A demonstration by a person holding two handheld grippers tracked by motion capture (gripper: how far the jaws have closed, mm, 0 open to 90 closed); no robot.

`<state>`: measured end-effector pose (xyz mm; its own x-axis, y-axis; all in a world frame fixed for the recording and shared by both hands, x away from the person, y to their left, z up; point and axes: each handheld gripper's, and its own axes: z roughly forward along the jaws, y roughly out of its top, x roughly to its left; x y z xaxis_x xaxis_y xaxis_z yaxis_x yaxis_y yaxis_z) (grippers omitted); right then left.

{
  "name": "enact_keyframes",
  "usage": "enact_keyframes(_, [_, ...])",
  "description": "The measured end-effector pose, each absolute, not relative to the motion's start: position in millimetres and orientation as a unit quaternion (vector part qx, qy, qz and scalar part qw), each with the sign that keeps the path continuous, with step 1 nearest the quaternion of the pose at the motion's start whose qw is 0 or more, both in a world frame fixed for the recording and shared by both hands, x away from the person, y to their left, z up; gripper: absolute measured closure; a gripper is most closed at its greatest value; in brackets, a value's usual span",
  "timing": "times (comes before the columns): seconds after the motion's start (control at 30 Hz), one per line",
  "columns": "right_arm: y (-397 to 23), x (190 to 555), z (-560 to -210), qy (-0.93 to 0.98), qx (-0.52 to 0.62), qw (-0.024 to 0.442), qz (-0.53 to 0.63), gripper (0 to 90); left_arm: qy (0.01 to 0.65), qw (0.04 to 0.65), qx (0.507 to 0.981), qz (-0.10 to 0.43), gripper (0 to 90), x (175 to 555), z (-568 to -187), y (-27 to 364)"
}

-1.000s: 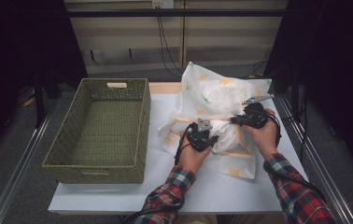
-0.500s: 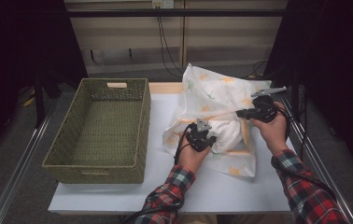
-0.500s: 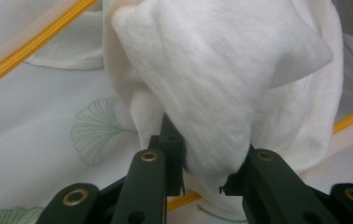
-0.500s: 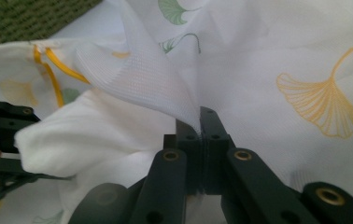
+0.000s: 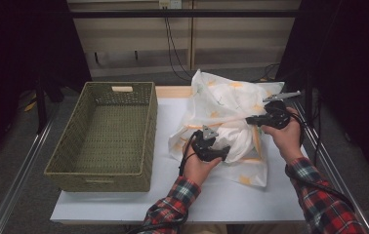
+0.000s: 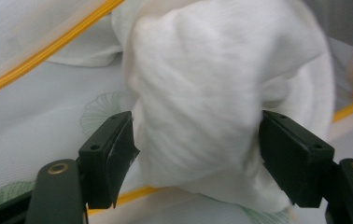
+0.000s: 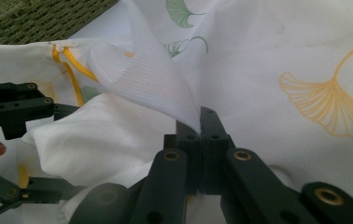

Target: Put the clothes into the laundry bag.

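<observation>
Between the left fingers: a bunched white garment (image 6: pixel 221 102) sits in the gap; the left gripper (image 5: pixel 211 148) has just been opening, its fingers (image 6: pixel 107 156) now spread to either side of the bundle, the pads no longer squeezing it.
Right fingers: pressed together on a fold of the mesh laundry bag (image 7: pixel 305 70), the right gripper (image 5: pixel 270 117) pinching the mesh near the bag's yellow-trimmed opening.
Laundry bag: white mesh with yellow and green leaf prints, lying on the right half of the worktop (image 5: pixel 221 200), its mouth held up by the right gripper; the white garment lies inside that mouth.
Basket: a green woven basket (image 5: pixel 105 136) stands on the left half of the worktop, well apart from the bag, with nothing in it.
Change from earlier: the right gripper sits higher and farther to the right than a second ago, drawing the bag's edge taut; the left hand has hardly moved.
Hands: the left hand (image 5: pixel 199 168) reaches forward at the bag's near side; the right hand (image 5: pixel 285 136) is raised over the bag's right edge, both sleeves in red plaid.
</observation>
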<state>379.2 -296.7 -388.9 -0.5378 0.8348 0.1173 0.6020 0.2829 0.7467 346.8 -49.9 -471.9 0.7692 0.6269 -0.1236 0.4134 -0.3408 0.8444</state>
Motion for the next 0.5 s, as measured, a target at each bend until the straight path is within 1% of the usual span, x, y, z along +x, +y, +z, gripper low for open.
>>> enact_keyframes(0.07, [-297,379,-389,0.787,0.458,0.150,0.386,88.8,0.310,0.475,0.816,0.112,27.7,343,-467,-51])
enact_keyframes(0.13, [-297,378,-388,0.787,0.456,0.151,0.388,88.8,0.297,0.472,0.820,0.126,27.4,340,-463,-53])
enact_keyframes(0.17, [-297,378,-387,0.787,0.455,0.153,0.388,88.8,0.293,0.476,0.820,0.125,29.4,338,-461,-54])
enact_keyframes(0.2, [-297,378,-387,0.787,0.455,0.151,0.388,88.7,0.287,0.473,0.825,0.117,39.8,336,-460,-55])
enact_keyframes(0.23, [-297,378,-386,0.787,0.455,0.151,0.387,88.8,0.287,0.471,0.827,0.110,43.4,334,-461,-58])
enact_keyframes(0.27, [-296,378,-386,0.788,0.453,0.151,0.389,88.8,0.280,0.467,0.831,0.113,40.4,333,-462,-61])
enact_keyframes(0.3, [-296,377,-386,0.788,0.455,0.151,0.386,88.8,0.273,0.461,0.836,0.117,40.3,331,-463,-64])
enact_keyframes(0.37, [-295,377,-386,0.787,0.456,0.148,0.388,88.8,0.268,0.459,0.840,0.112,44.8,331,-466,-69])
enact_keyframes(0.47, [-295,376,-387,0.788,0.455,0.146,0.389,88.8,0.258,0.456,0.844,0.114,41.7,334,-472,-75])
enact_keyframes(0.5, [-294,375,-388,0.789,0.455,0.144,0.387,88.8,0.255,0.447,0.848,0.122,40.4,336,-478,-81])
